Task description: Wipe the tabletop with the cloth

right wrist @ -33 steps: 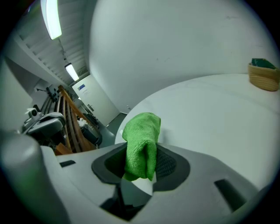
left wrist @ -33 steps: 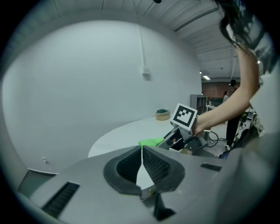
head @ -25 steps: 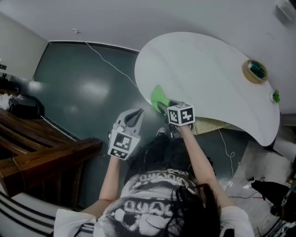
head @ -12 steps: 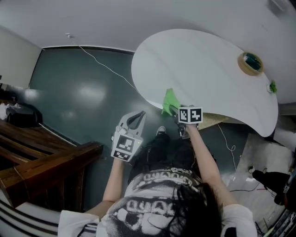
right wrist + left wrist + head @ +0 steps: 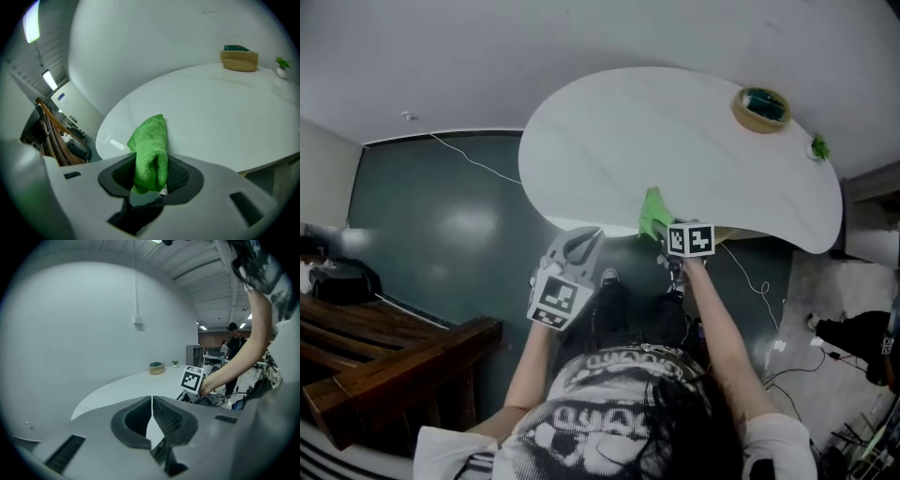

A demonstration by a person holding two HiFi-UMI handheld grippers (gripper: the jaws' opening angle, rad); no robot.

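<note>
My left tongs are clenched on nothing, the two ribbed pads meeting at their tips. I hold them low, just short of the table's near rim, above the dark green floor. My right tongs sit just beside them, on their right and a little further forward, and their jaws are clamped on the green cloth. The cloth is bunched into a thick fold that stands up out of the jaws and leans ahead of the tips. It reaches the near rim of the white tabletop, though I cannot tell whether it presses on the surface. The marker cube sits on the right tongs just behind the cloth, with my hand under it.

Ahead of both tongs the rounded tabletop spreads away, bare and pale across its middle. Far out ahead of the right tongs, near the table's far edge, stands a tan basket with something dark green in it. Just to the right of the basket is a small potted plant, apart from it. Behind them rises a plain pale wall.

Well off to the left of the left tongs, a thin white cable runs across the floor. Dark wooden boards lie behind and to the left of the tongs.
</note>
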